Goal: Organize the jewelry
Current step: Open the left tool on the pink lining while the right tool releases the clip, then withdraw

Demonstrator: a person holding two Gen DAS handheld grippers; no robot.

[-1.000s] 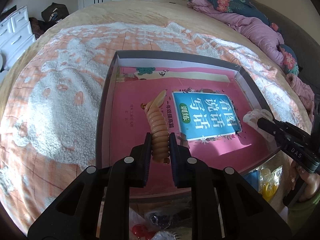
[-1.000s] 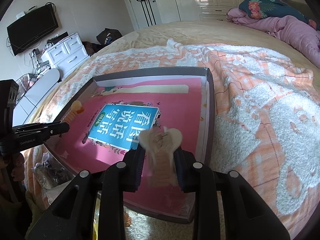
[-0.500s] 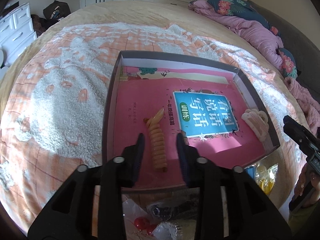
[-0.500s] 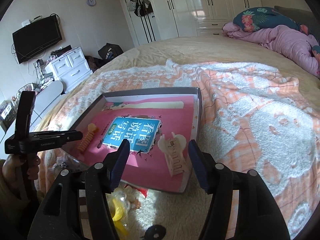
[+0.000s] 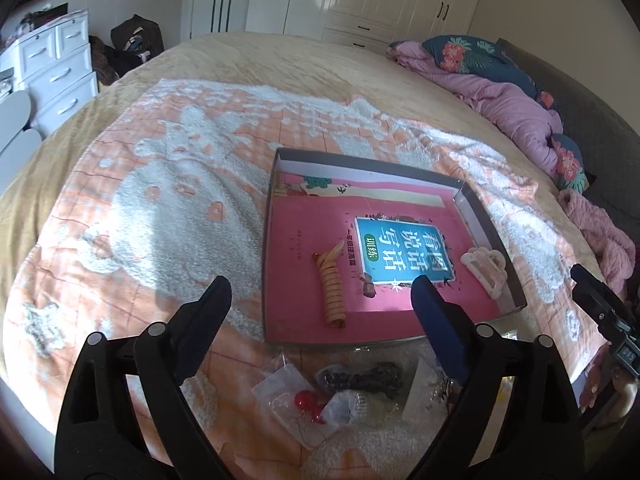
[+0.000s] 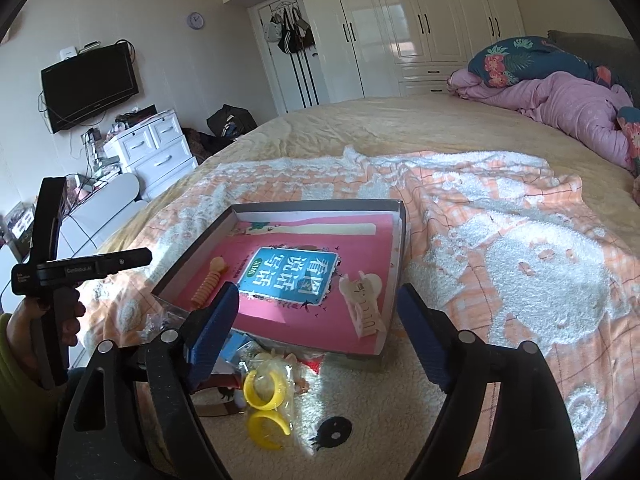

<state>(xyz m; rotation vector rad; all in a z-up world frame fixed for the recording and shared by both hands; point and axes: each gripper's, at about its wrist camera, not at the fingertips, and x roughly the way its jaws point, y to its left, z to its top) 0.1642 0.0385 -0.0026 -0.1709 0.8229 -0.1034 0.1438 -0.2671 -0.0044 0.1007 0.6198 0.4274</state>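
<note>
Tray: shallow grey-walled box lid lay on an orange-and-white blanket on the bed; a pink book cover with a teal title panel lined its floor.
Spiral hair tie: orange coil, lay loose on the pink liner in the tray's left part, beside the teal panel.
Claw clip: cream, lay loose near the tray's right wall, close to its near corner.
Left gripper: jaws had just been opening and stood wide apart, nothing between the pads, above the tray's near edge.
Right gripper: jaws had just been opening, stood wide, holding nothing; claw clip lay beyond them, untouched.
Unsorted items: clear bags with a red bead piece and dark beads, plus yellow rings, lay on the blanket in front of the tray.
</note>
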